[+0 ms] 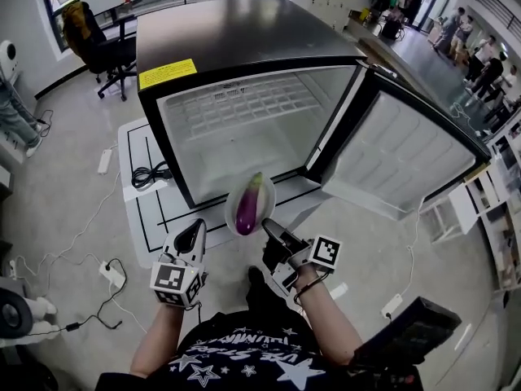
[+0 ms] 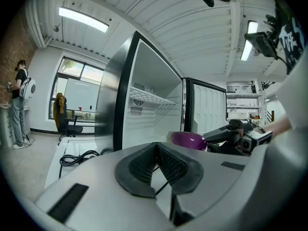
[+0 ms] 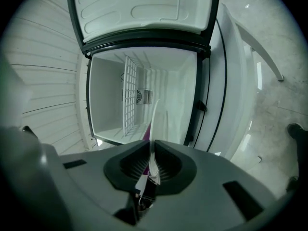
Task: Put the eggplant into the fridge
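Fridge (image 1: 244, 63) cavity straight ahead of both tongs: open, bare inside, free passage under wire shelf (image 1: 244, 100) spanning upper part. Door (image 1: 407, 169) swung wide ahead-right of right gripper (image 1: 269, 225), walls off that side. Plate (image 1: 232, 202) with eggplant (image 1: 248, 206), clamped at rim by right gripper, sits between tongs and opening. Cable (image 1: 151, 175) lies ahead-left of left gripper (image 1: 197, 228), on white platform (image 1: 134, 147).
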### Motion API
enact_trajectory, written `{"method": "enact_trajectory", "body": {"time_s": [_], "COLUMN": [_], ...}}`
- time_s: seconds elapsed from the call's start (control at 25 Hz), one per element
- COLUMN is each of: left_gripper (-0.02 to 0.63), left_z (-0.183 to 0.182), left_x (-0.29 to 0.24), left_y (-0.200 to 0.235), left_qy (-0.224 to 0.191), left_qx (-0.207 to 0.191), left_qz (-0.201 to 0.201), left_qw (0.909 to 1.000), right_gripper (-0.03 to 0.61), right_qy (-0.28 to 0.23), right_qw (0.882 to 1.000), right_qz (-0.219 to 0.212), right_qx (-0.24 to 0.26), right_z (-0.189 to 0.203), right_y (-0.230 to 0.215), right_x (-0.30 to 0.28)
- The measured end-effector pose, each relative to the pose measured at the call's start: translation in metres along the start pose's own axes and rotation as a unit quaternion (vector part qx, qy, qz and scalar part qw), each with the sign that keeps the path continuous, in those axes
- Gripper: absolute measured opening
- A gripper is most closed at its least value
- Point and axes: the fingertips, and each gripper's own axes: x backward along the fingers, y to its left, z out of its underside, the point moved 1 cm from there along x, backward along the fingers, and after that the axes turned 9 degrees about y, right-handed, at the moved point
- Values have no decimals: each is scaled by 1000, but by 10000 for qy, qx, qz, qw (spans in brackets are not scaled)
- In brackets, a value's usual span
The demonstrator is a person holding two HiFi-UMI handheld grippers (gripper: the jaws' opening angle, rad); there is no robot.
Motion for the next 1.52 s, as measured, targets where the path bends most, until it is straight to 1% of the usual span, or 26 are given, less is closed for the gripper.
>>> {"method": "enact_trajectory", "body": {"time_s": [0.48,0.88,1.08,1.2,1.32,1.4,1.52], "left_gripper": [9,9,9,9,9,9,9], "left_z": [-28,-43,-46,-45,-46,-45,-41], "left_x": [-69,-115,-130,-135,-136,-134,-133], "left_y": [-4,14,23,26,25,25,27], "left_qy": [40,15,14,13,-11,9,28], "left_qx": [56,161,223,261,272,292,336], "left_qz": [-402,-754,-1019,-1143,-1188,-1196,-1211], "left_qw": [9992,9970,9945,9931,9925,9924,9921], "right_gripper": [25,23,23,23,24,25,25], "right_qy": [487,1033,1351,1360,1351,1407,1447], "right_qw": [9988,9946,9907,9906,9904,9895,9889], "right_qz": [-60,-93,-69,-58,59,148,166], "right_qx": [-33,-99,-130,-145,-285,-286,-304], "right_z": [-82,-124,-134,-134,-131,-128,-124], "right_y": [-10,-25,-38,-43,-51,-55,-57], "right_x": [-20,-62,-80,-89,-94,-97,-104]}}
